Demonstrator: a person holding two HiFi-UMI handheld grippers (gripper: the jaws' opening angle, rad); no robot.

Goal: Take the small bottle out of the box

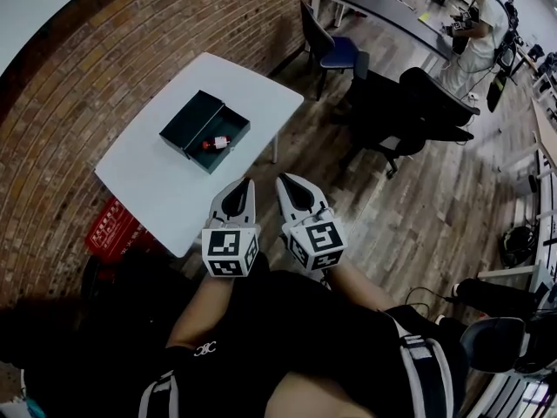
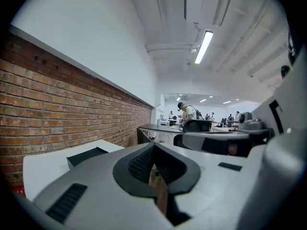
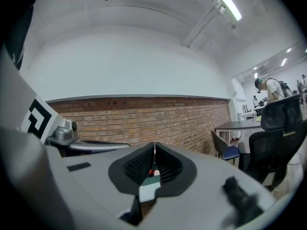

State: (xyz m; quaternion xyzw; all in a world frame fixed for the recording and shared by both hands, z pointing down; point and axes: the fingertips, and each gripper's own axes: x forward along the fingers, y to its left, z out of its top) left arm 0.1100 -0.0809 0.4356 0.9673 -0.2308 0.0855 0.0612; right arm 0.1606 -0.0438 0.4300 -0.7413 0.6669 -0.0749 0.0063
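Box [image 1: 190, 116]: open on white table [image 1: 148, 181], small bottle [image 1: 218, 143] lying inside.
Left gripper [image 1: 245, 184]: fingers closed, empty.
Right gripper [image 1: 285, 181]: fingers closed, empty, alongside.

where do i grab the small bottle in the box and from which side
Grip the small bottle around mid-body, coming straight down from above. It lies on its side in the open box, whose walls would likely block a sideways approach; the lid is swung back, leaving the top free. Pinch across its width, not end to end.
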